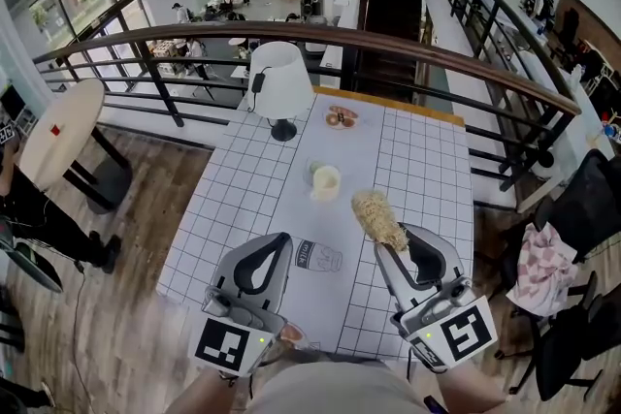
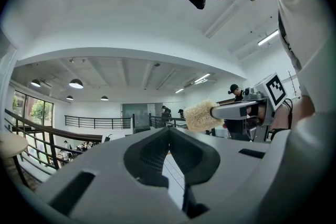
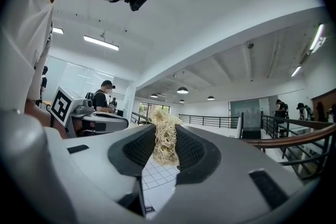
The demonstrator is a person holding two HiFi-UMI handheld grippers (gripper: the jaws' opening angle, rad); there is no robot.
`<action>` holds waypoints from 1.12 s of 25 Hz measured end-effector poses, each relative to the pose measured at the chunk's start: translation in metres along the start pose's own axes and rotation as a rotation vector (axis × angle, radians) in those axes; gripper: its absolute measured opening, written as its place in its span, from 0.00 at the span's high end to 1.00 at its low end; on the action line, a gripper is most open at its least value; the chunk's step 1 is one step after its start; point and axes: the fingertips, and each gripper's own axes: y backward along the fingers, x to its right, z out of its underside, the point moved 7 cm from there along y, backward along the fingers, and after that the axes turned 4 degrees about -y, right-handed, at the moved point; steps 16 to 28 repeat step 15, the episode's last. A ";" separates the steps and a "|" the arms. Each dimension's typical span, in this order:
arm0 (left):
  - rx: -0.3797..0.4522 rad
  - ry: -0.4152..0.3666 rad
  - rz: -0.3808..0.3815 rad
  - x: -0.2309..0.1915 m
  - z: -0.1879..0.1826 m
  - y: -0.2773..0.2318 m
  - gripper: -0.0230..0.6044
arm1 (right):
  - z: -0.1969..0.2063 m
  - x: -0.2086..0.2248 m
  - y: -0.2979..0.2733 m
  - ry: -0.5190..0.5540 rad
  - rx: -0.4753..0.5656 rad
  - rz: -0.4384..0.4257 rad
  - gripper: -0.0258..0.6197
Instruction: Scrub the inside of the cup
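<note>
A cream cup (image 1: 325, 181) stands near the middle of the table with the white grid cloth (image 1: 427, 170). My right gripper (image 1: 396, 239) is shut on a tan loofah scrubber (image 1: 377, 217), which sticks out forward and to the left, a short way right of the cup and raised off the table. In the right gripper view the loofah scrubber (image 3: 166, 139) is pinched between the jaws. My left gripper (image 1: 282, 238) hovers at the near left, shut, with nothing in it; its jaws meet in the left gripper view (image 2: 169, 131), where the loofah scrubber (image 2: 199, 115) shows to the right.
A white lamp (image 1: 280, 82) stands at the table's far left, a small plate with snacks (image 1: 341, 117) beside it. A milk carton drawing (image 1: 318, 256) is printed on the cloth near me. A railing (image 1: 388, 39) runs behind the table; a chair with pink cloth (image 1: 543, 262) stands at the right.
</note>
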 end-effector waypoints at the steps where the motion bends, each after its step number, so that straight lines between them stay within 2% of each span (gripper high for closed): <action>1: 0.000 -0.002 0.004 0.001 -0.001 0.001 0.94 | 0.000 0.000 0.000 -0.004 0.000 -0.001 0.79; 28: -0.001 0.006 0.028 0.005 -0.004 0.002 0.94 | 0.003 -0.003 0.000 -0.010 -0.011 0.000 0.79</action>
